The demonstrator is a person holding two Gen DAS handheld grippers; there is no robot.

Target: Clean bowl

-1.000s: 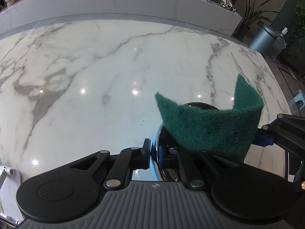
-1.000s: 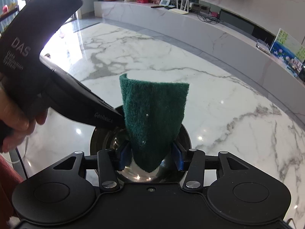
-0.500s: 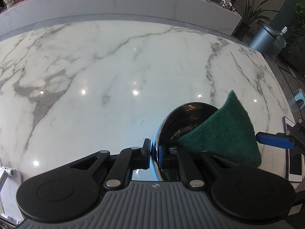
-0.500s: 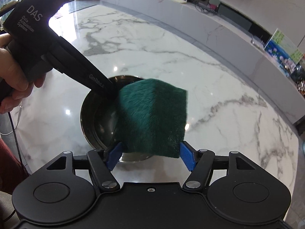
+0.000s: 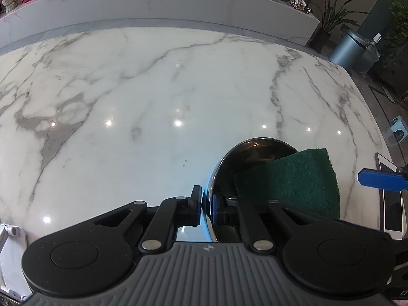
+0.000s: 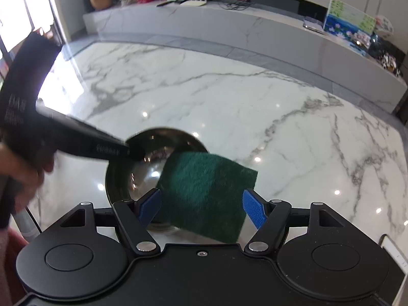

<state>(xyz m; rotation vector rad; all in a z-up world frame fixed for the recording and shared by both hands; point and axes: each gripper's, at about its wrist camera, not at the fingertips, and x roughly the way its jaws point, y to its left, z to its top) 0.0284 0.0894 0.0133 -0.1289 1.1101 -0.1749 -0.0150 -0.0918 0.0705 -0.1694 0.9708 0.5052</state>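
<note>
A shiny steel bowl (image 5: 255, 158) stands on the white marble table (image 5: 153, 97). My left gripper (image 5: 206, 204) is shut on the bowl's near-left rim, one finger inside and one outside. From the right wrist it reaches in from the left as a black body, the left gripper (image 6: 135, 153) biting the rim of the bowl (image 6: 142, 173). A green scouring pad (image 6: 204, 191) lies unfolded and flat over the bowl's right rim. My right gripper (image 6: 201, 206) stands open around it. From the left wrist, its blue finger (image 5: 380, 179) is clear of the pad (image 5: 288, 181).
A flat white device (image 5: 392, 204) lies at the table's right edge, and a white stand (image 5: 10, 242) sits at the near left. A hand (image 6: 25, 168) grips the left tool. Beyond the table run a long marble counter (image 6: 255, 30) and a grey bin (image 5: 349, 51).
The pad was folded upright and pinched in the right gripper. The jaws spread, the pad unfolded and dropped flat across the bowl's rim, and the right gripper drew back. The left gripper stayed put.
</note>
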